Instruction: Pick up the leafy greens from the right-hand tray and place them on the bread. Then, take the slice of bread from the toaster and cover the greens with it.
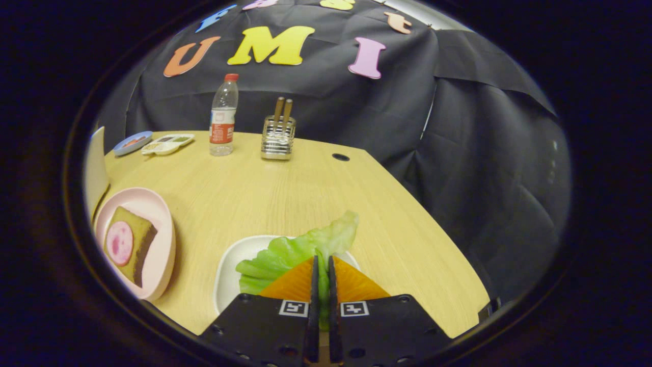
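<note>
The tongs (322, 265) are pressed nearly together, their two orange fingers pinching a strip of the lettuce leaf (298, 250), which spreads ahead of them over the white tray (227, 272). The leaf looks light, limp and easy to tear, so a hold on its thicker middle rib would likely serve better than its frilly edge. To the left a pink plate (162, 224) holds the bread (133, 242) topped with a round of sausage, all on a pale wooden table (285, 188) with a water bottle (223, 116) and a metal holder (278, 136) near the dark cloth wall.
</note>
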### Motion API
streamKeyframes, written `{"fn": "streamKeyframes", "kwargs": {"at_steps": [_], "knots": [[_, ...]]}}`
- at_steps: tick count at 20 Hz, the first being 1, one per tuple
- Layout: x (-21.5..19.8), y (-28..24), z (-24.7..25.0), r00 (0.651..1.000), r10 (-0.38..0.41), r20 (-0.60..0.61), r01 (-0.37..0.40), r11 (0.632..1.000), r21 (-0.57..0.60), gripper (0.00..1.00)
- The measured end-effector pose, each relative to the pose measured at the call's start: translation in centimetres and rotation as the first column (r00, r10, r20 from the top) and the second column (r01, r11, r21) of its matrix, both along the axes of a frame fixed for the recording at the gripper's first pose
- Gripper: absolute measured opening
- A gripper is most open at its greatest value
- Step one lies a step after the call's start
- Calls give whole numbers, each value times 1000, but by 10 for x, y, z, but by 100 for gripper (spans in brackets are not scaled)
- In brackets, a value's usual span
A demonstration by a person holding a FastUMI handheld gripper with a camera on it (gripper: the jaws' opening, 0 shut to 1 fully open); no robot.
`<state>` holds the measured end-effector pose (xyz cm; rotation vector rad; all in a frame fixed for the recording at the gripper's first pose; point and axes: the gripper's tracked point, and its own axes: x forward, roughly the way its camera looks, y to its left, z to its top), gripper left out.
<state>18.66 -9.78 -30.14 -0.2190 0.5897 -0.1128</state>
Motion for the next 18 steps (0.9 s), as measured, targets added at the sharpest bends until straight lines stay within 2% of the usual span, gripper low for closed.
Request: {"fn": "streamKeyframes", "kwargs": {"at_steps": [3,4,9,12,18], "knots": [[-1,-11,22,997,-32,65,32,999,-3,8],[-2,-11,29,996,-26,83,25,1000,10,0],[-17,3,69,991,0,132,-9,998,68,0],[-28,27,97,984,46,174,-62,994,90,0],[-59,116,137,950,201,241,-231,967,106,0]]}}
